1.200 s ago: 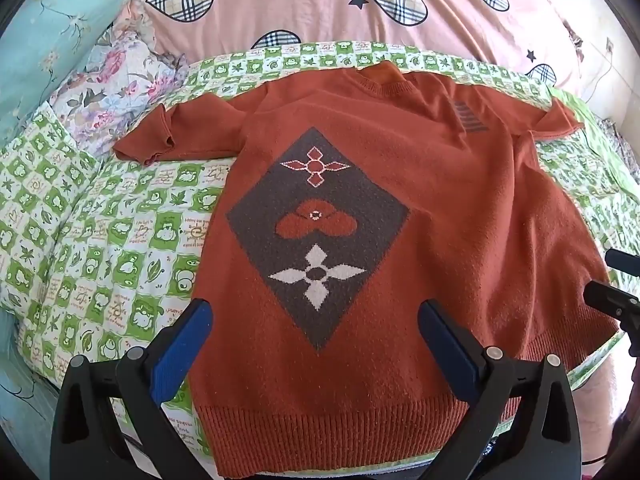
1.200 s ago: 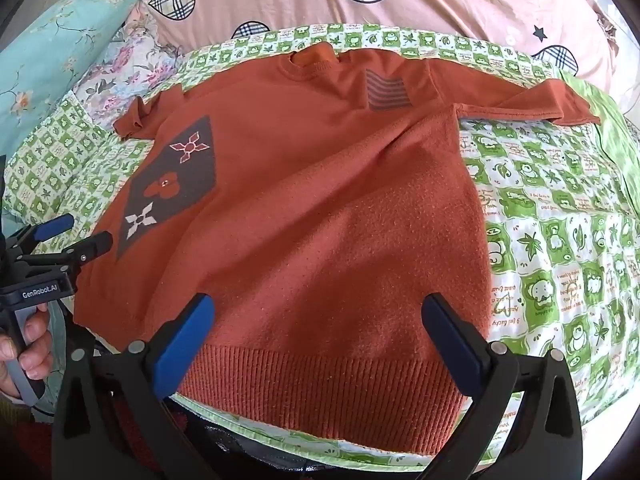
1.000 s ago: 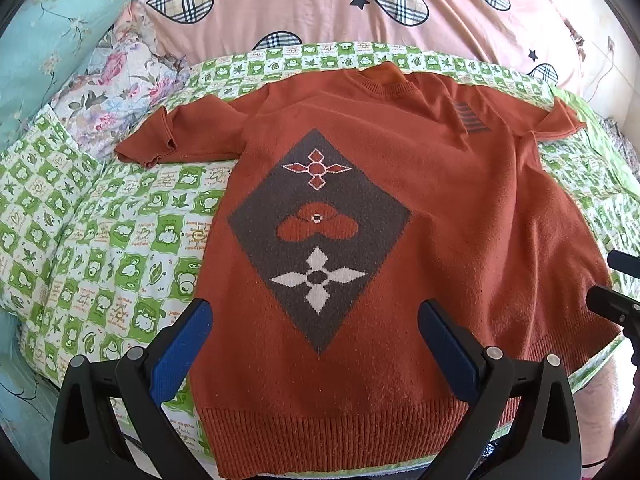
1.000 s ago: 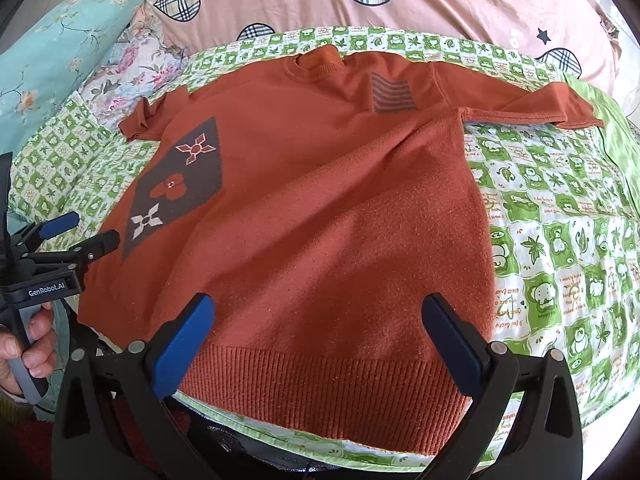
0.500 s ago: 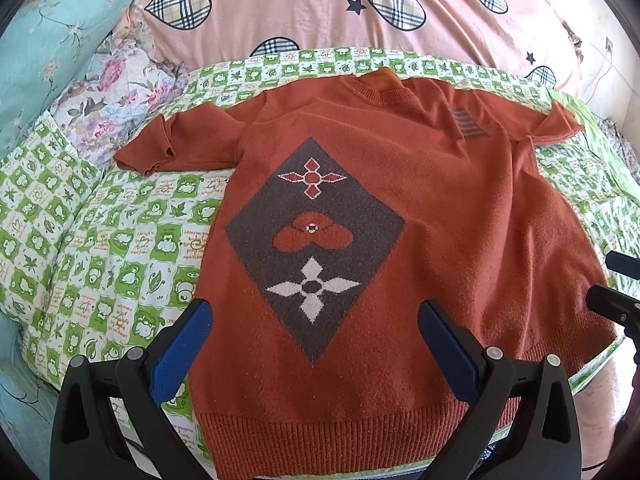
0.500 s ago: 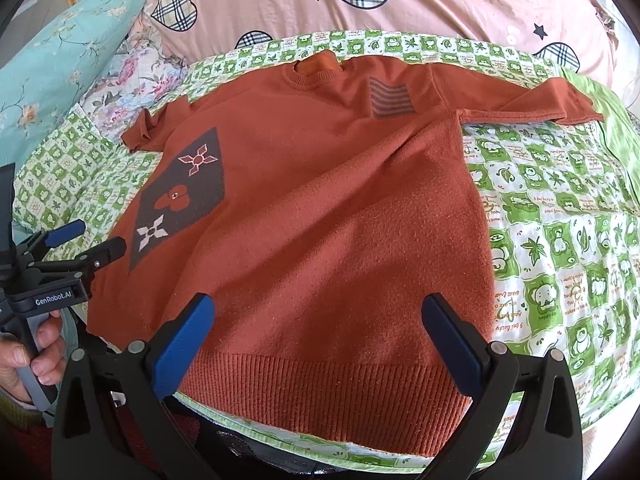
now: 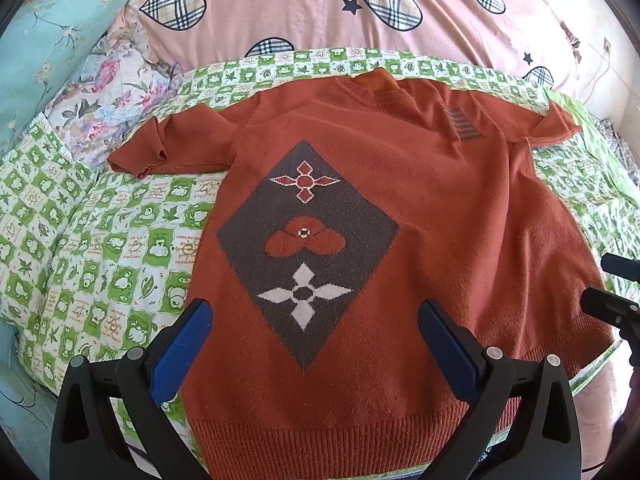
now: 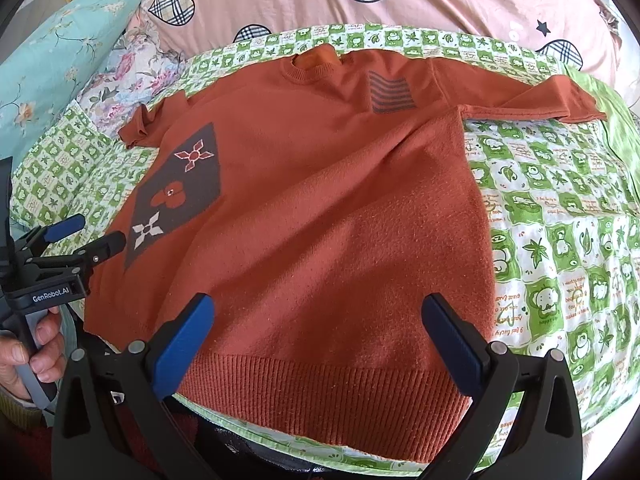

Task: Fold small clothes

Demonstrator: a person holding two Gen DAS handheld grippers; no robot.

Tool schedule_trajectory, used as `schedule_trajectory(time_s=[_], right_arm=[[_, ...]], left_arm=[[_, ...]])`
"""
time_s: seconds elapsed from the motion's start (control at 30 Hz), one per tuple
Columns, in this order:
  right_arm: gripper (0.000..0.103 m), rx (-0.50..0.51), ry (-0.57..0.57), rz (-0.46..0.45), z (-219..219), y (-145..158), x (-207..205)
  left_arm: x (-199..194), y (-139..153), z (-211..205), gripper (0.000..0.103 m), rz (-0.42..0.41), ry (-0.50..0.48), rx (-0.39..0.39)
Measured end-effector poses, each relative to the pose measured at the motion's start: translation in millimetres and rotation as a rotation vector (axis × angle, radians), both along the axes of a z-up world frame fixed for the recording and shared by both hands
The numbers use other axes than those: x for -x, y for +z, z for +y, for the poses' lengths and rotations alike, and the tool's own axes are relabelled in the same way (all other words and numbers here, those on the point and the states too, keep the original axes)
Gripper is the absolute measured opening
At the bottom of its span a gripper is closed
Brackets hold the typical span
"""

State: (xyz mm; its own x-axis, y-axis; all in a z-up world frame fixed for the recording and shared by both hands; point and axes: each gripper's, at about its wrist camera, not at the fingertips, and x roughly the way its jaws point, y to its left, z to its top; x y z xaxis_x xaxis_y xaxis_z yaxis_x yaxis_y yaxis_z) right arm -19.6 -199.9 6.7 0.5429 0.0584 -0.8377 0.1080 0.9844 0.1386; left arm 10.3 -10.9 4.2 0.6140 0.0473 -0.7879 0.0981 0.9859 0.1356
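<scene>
A rust-orange knitted sweater lies spread flat, front up, on a green-and-white checked bedspread, neck away from the cameras and ribbed hem nearest them. Its grey diamond panel shows in full from the left wrist view, while the right wrist view catches it only at a slant. A small grey striped patch sits on the chest; what it depicts cannot be made out. One short sleeve is bunched at its cuff, and the other sleeve stretches out flat. The hem's near corners are partly covered by the gripper bodies in both views.

The left gripper hovers over the lower part of the sweater with its blue-padded fingers spread wide and nothing between them. The right gripper hangs likewise above the hem, fingers far apart and empty.

Behind the sweater lies a pink quilt with plaid hearts, cut off at the top edge, with a floral pillow and a pale teal pillow to the left.
</scene>
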Motion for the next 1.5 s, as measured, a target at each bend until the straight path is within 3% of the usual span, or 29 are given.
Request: schedule_trajectory(time_s=[0.27,0.6,0.8,1.03,1.23,1.37,1.5], right_arm=[[0.103,-0.002,-0.004,0.023,-6,-4,-5],[0.103,-0.017,-0.003,0.007,-12,-5,-9],[0.103,-0.024,-0.041,-0.024,-36,-1,-14],[0.103,-0.064,-0.162,-0.089,-107,12,-23],[0.098,-0.052,-0.317,-0.168,-206,29,-38],[0.083,-0.014,-0.434,-0.181,-277,36,-57],[0.059,-0.071,-0.589,-0.173,-362,28,-87]], left_arm=[[-10,-1,0,0.103,0.031,0.001,0.042],[-15,-3,-1,0.103,0.018,0.002,0.042],[-20,-6,-3,0.103,0.007,0.000,0.034],[-38,-3,-8,0.103,-0.001,-0.002,0.019],[-59,2,-16,0.103,-0.003,-0.007,0.026],[-72,1,-25,0.103,0.007,-0.018,0.032],[-86,-4,-34,0.103,0.031,-0.022,0.037]])
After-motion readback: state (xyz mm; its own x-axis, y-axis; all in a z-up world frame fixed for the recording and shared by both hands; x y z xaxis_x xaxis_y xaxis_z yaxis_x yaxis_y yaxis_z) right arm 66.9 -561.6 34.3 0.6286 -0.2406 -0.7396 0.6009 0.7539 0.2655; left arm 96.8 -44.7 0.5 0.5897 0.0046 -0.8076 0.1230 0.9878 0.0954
